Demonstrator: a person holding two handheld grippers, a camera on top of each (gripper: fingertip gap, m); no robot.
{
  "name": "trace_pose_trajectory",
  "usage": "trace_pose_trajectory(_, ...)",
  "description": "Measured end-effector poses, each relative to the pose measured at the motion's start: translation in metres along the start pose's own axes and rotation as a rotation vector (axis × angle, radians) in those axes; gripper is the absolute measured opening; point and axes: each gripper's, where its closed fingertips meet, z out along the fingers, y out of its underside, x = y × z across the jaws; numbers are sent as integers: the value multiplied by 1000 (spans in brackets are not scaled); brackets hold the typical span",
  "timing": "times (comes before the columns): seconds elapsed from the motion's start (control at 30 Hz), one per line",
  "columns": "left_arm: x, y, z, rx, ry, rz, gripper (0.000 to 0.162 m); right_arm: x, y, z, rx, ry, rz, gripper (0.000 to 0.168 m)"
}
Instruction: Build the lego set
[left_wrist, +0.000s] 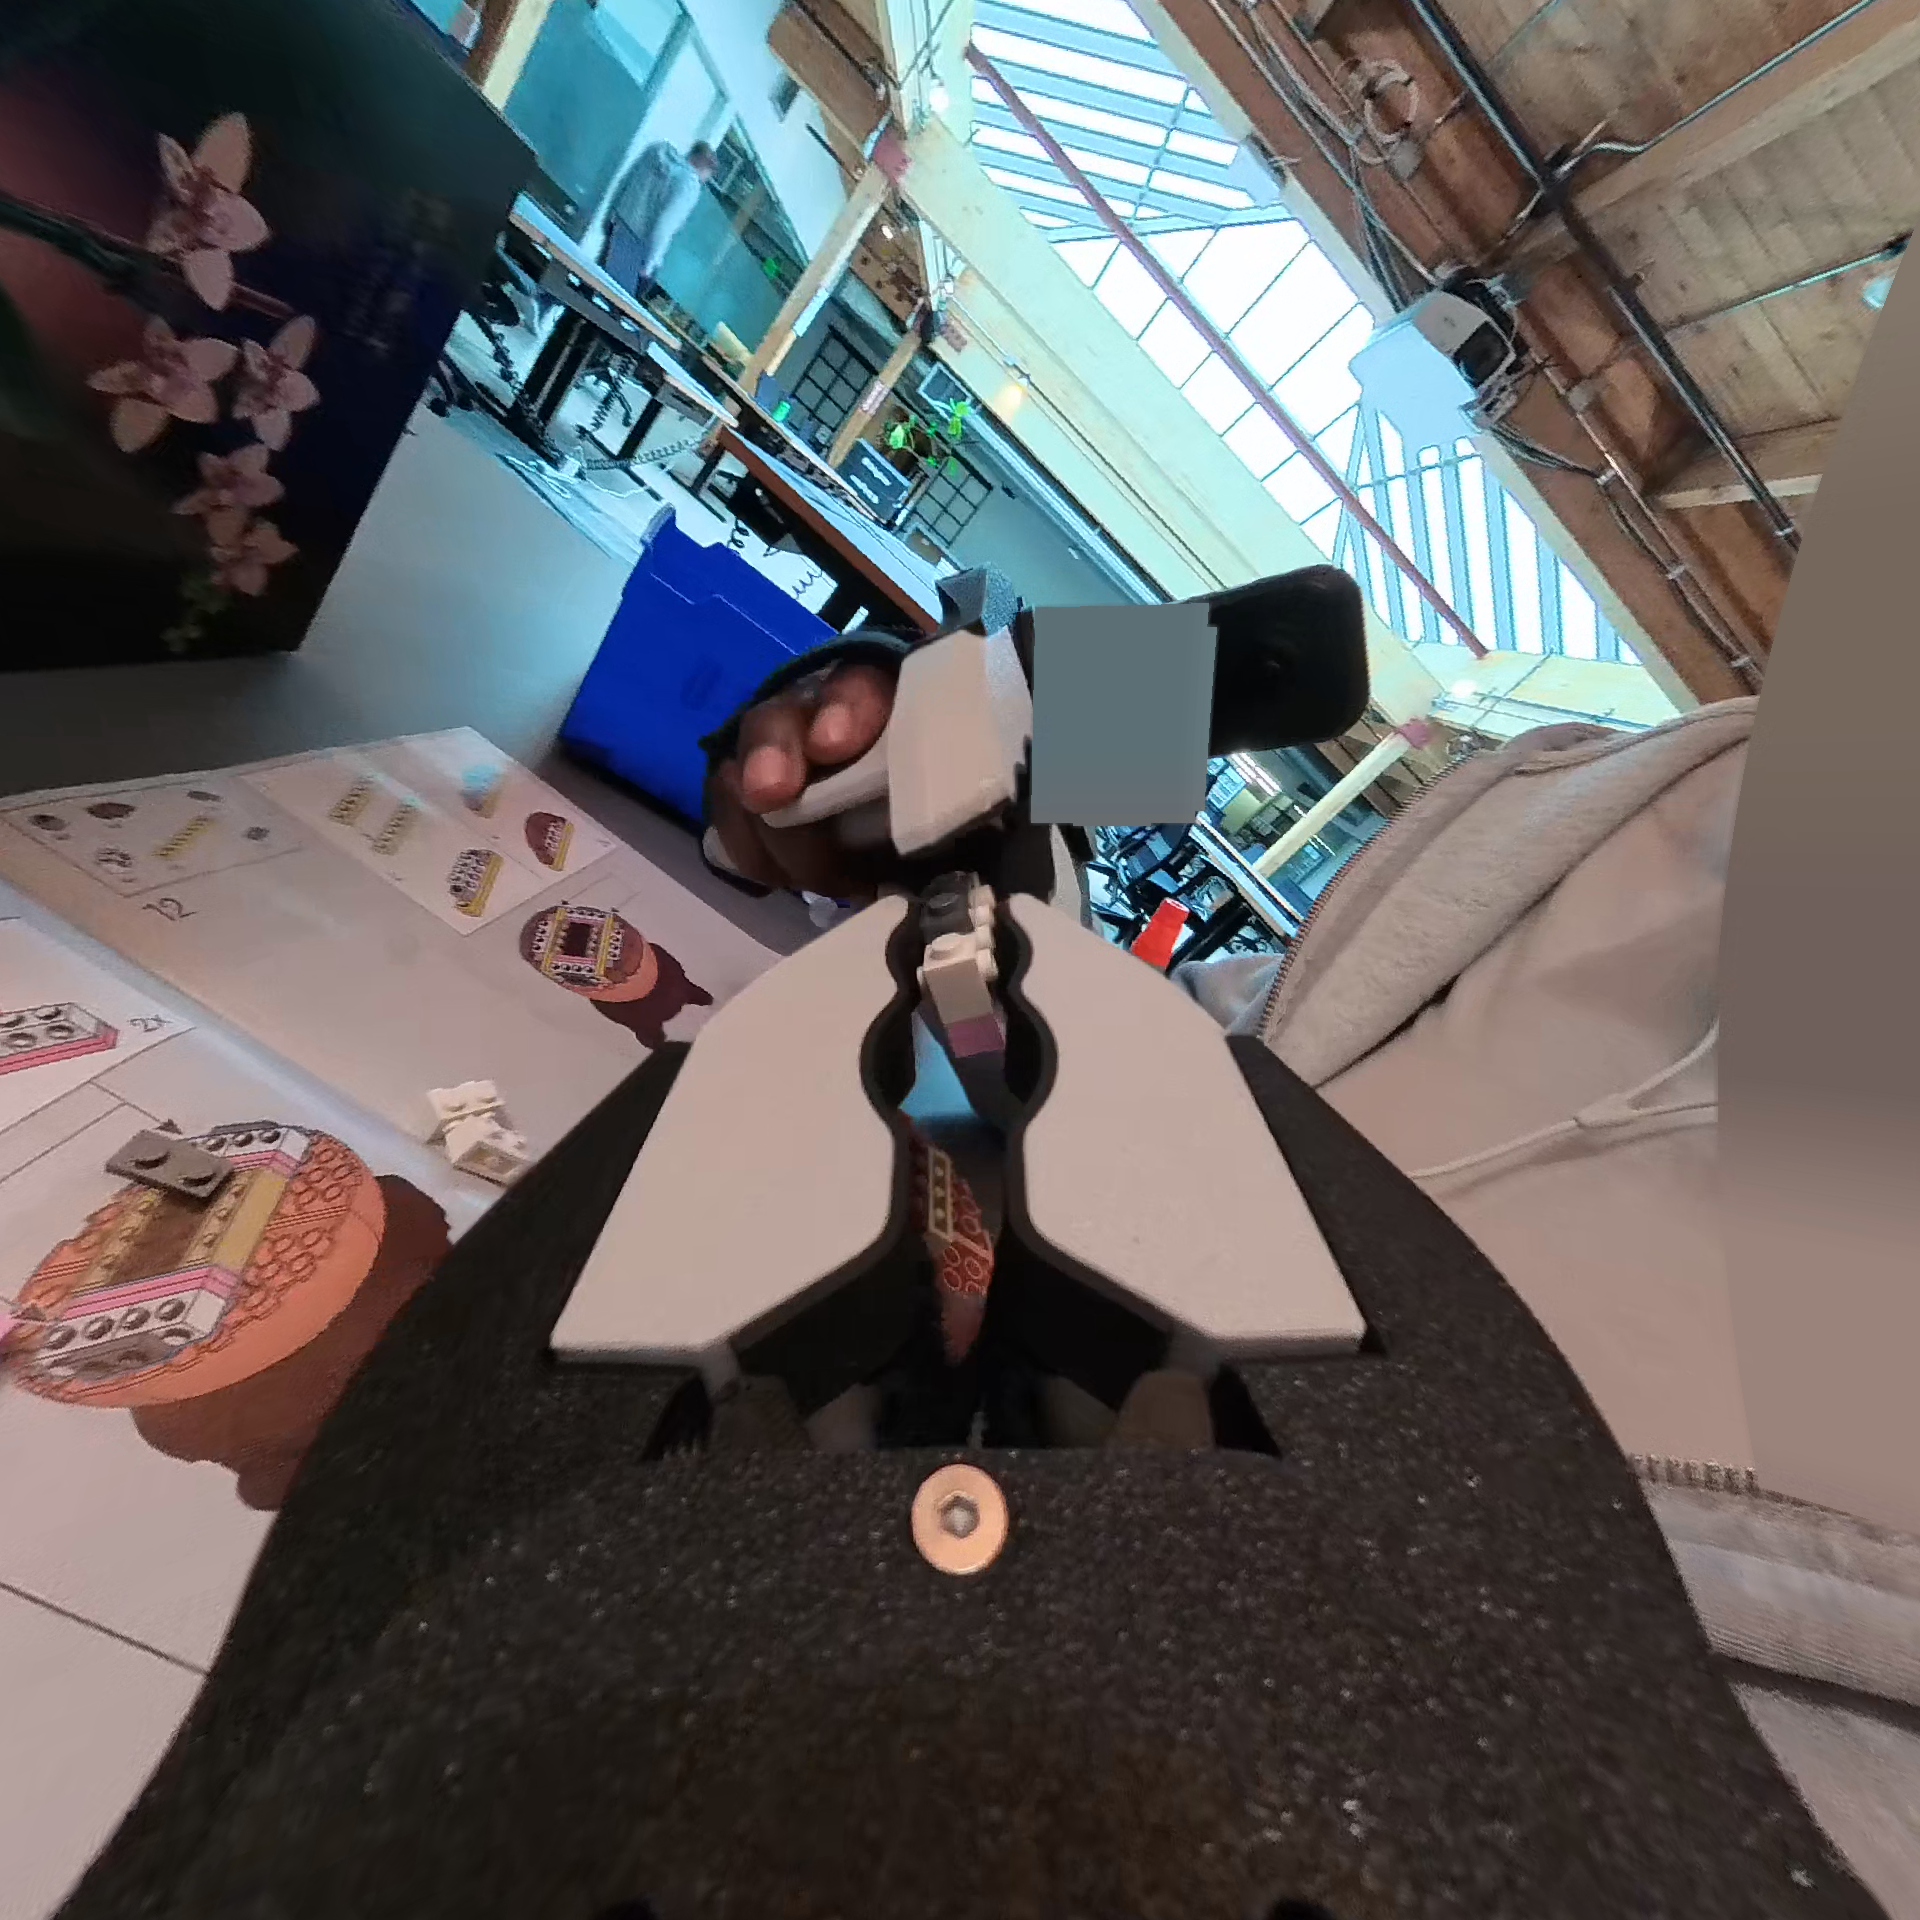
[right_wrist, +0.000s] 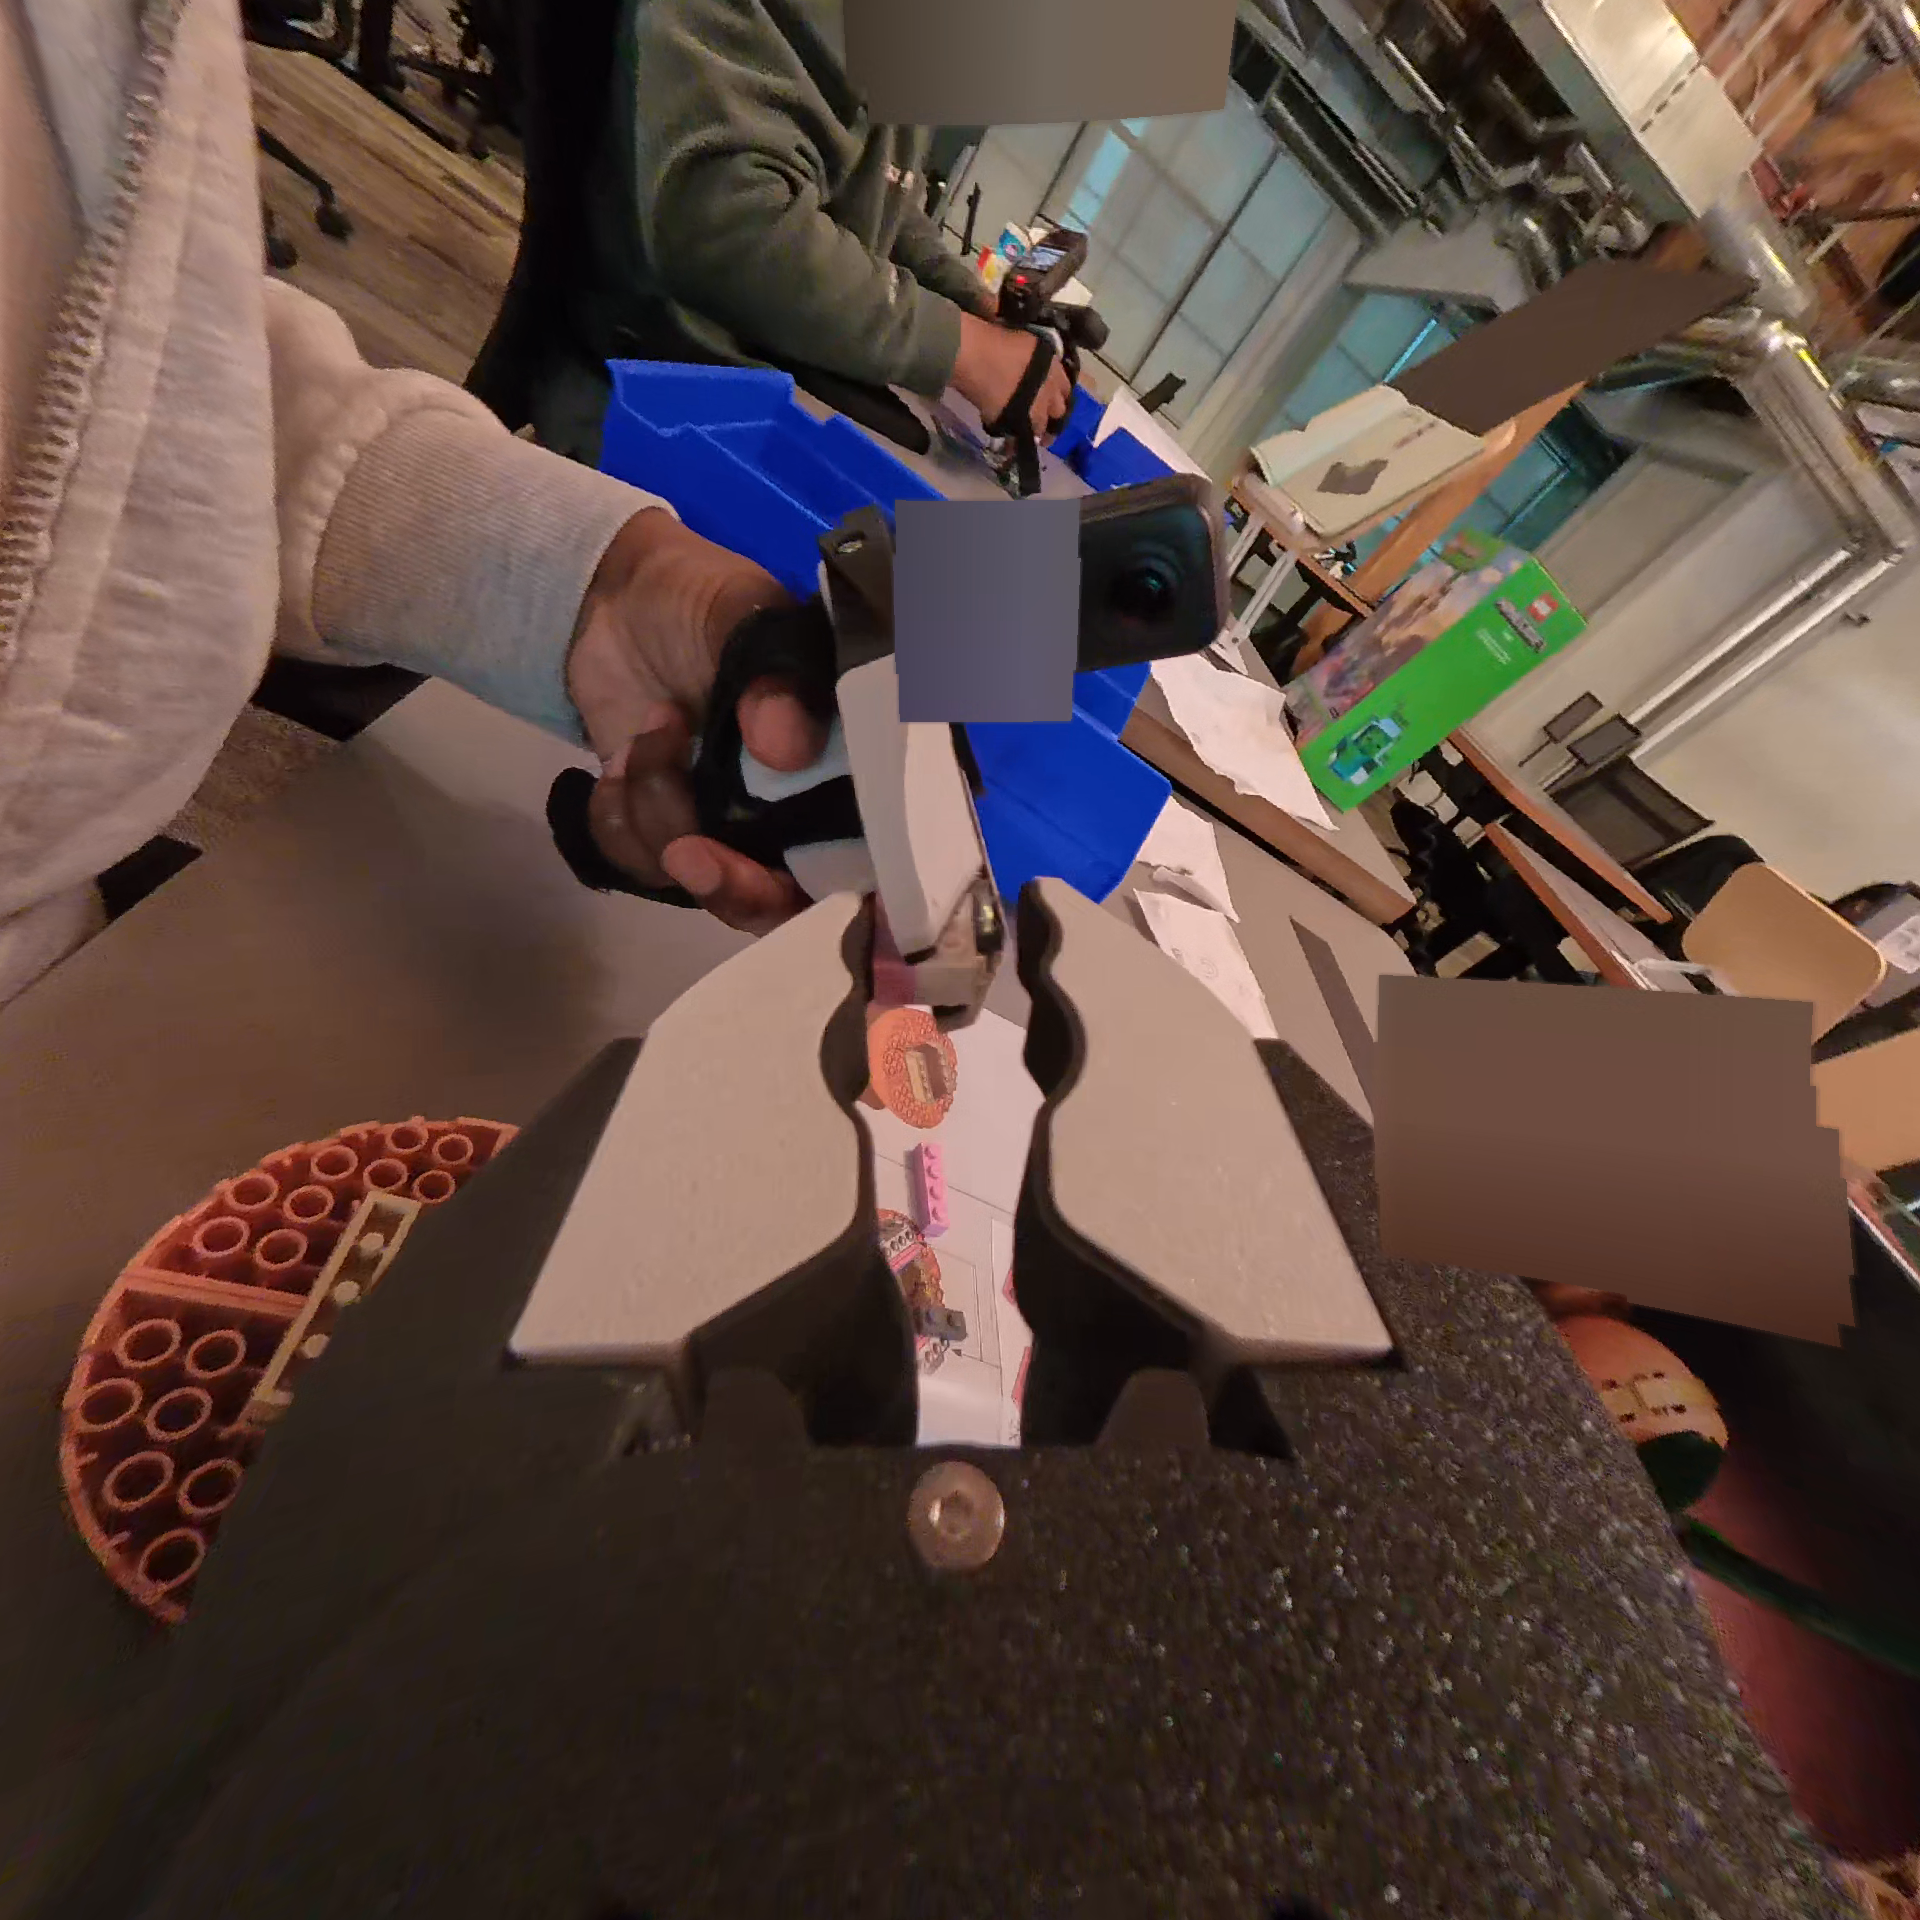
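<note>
My left gripper (left_wrist: 951, 977) is shut on a small brick assembly (left_wrist: 961, 982) of white, grey and pink bricks, held in the air. My right gripper (right_wrist: 940, 914) is open, and its jaws stand on either side of the same assembly (right_wrist: 951, 971), with a gap on the right side. Each gripper shows head-on in the other's view: the right one (left_wrist: 951, 888) above the assembly, the left one (right_wrist: 951, 951) between my right fingers. A round red-brown Lego base (right_wrist: 208, 1371) lies on the table at lower left in the right wrist view.
The open instruction booklet (left_wrist: 312, 935) lies on the grey table with loose white bricks (left_wrist: 473, 1127) and a dark grey plate (left_wrist: 171, 1164). A pink brick (right_wrist: 932, 1184) lies on it too. A blue bin (right_wrist: 1039, 790), a dark flower box (left_wrist: 208, 312), a green box (right_wrist: 1434, 675) and another person (right_wrist: 779, 208) are behind. My left and right fingertips are right by each other.
</note>
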Motion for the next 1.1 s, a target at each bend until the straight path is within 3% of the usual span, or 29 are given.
trace_pose_trajectory(0.3,2,12,5,-85,19,30,13,-11,1,-7,5,-7,61,22)
trace_pose_trajectory(0.5,-2,11,6,-72,28,48,27,-8,5,-12,-1,51,104,22)
trace_pose_trajectory(0.57,-2,9,6,-58,44,33,26,-6,5,-13,1,65,121,22)
trace_pose_trajectory(0.63,0,8,5,-53,61,47,15,-6,5,-13,10,63,135,22)
trace_pose_trajectory(0.83,-10,16,2,-99,-14,116,15,-9,18,-17,-57,63,139,22)
trace_pose_trajectory(0.97,-28,24,-11,-175,-129,197,37,4,32,-32,-54,126,226,22)
trace_pose_trajectory(1.1,-38,17,-17,-156,-240,461,38,4,44,-31,-58,93,318,22)
